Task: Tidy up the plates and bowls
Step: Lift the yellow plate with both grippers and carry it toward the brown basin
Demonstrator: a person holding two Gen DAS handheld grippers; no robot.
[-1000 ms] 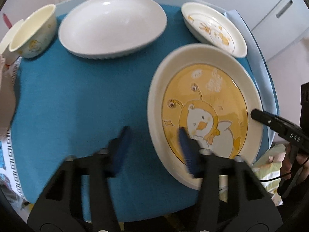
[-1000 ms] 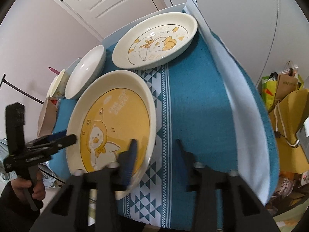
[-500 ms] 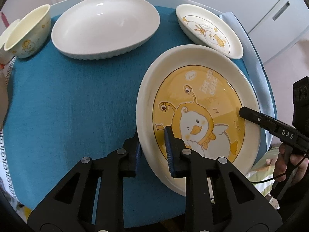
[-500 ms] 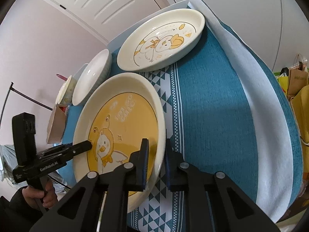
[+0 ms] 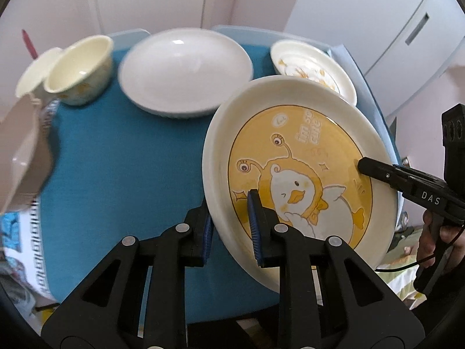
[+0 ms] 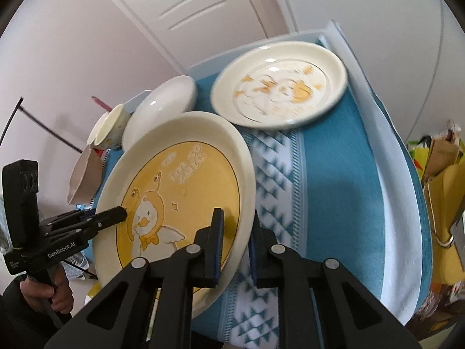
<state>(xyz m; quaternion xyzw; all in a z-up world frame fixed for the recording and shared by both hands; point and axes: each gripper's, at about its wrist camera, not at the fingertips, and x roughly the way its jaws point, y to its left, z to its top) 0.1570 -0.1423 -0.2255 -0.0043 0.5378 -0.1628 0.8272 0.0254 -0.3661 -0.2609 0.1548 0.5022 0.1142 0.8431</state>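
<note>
Both jaws have closed since a second ago: the left hand-held gripper (image 5: 231,226) and right hand-held gripper (image 6: 234,242) clamp opposite rims of the duck plate (image 5: 293,171), tilted above the counter (image 5: 122,168); glazed, slippery, breakable, it seems best held there.

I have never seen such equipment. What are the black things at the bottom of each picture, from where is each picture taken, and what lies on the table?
There is no robot here. A person holds a black two-finger hand tool, called a gripper, in each hand, and a camera on each one looks forward along its fingers. One picture comes from the left gripper, the other from the right gripper; each also shows the other tool from the side.

Both are shut on opposite rims of the large cream plate with the yellow duck picture, which is tilted.

On the blue tablecloth lie a plain white shallow bowl, a smaller cream plate with a duck drawing and a small cream bowl, with another partly behind it.
</note>
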